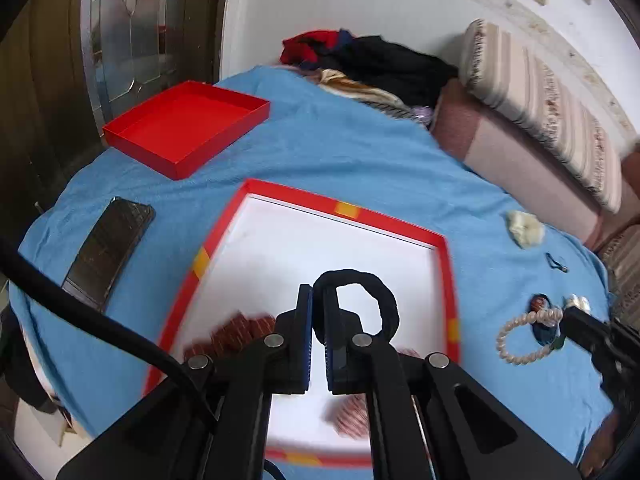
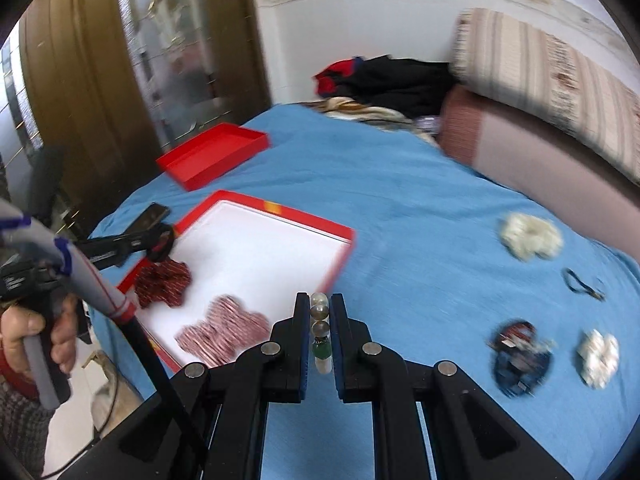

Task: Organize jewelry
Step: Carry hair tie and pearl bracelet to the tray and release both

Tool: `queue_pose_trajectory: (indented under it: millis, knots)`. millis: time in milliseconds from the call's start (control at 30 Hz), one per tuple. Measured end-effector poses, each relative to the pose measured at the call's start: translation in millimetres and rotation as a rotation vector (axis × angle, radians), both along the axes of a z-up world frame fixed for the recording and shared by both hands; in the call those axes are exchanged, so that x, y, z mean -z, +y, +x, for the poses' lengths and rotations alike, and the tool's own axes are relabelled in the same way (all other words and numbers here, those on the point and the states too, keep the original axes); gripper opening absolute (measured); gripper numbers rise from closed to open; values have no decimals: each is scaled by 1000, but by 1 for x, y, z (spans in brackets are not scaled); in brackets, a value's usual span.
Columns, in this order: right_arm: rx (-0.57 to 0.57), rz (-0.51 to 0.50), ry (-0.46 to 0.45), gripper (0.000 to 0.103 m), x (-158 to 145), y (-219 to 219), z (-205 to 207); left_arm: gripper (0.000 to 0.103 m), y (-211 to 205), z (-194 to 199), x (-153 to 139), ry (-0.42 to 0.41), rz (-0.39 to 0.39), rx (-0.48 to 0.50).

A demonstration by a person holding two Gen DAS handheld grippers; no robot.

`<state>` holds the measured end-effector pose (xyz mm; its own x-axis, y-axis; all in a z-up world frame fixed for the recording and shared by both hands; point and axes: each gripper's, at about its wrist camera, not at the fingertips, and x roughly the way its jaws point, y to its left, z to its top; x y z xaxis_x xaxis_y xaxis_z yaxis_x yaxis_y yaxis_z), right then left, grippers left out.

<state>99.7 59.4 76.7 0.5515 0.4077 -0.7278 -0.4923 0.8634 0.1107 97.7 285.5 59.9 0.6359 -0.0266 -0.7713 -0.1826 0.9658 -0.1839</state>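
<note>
Your left gripper (image 1: 319,300) is clamped on a black hair tie (image 1: 372,300), whose loop hangs over the white-lined red box (image 1: 348,210) on the blue bed cover (image 1: 360,152). Your right gripper (image 2: 320,312) is closed on a string of round beads (image 2: 320,320), held over the bed cover just right of the box's near corner. Inside the box lie a dark red scrunchie (image 2: 164,280) at the left and a pink scrunchie (image 2: 224,332) nearer you. The red lid (image 1: 184,128) sits far left, with a phone (image 1: 108,252) near it. To the right on the cover lie a cream scrunchie (image 2: 528,240), a white scrunchie (image 2: 598,356) and a dark blue hair piece (image 2: 518,356).
</note>
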Motion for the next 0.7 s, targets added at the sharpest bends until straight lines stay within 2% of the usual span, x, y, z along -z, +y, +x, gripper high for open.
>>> queue_pose_trajectory:
  millis: [167, 333, 467, 700]
  knots:
    - [-92, 5, 42, 10, 15, 70, 25, 4, 32, 45, 22, 71, 33, -40]
    - [-151, 67, 122, 10, 37, 113, 46, 4, 57, 72, 45, 125, 21, -88]
    - [-137, 92, 202, 10, 63, 123, 61, 5, 63, 79, 55, 140, 16, -101]
    - [-80, 44, 251, 11, 96, 107, 76, 6, 63, 76, 58, 131, 23, -123]
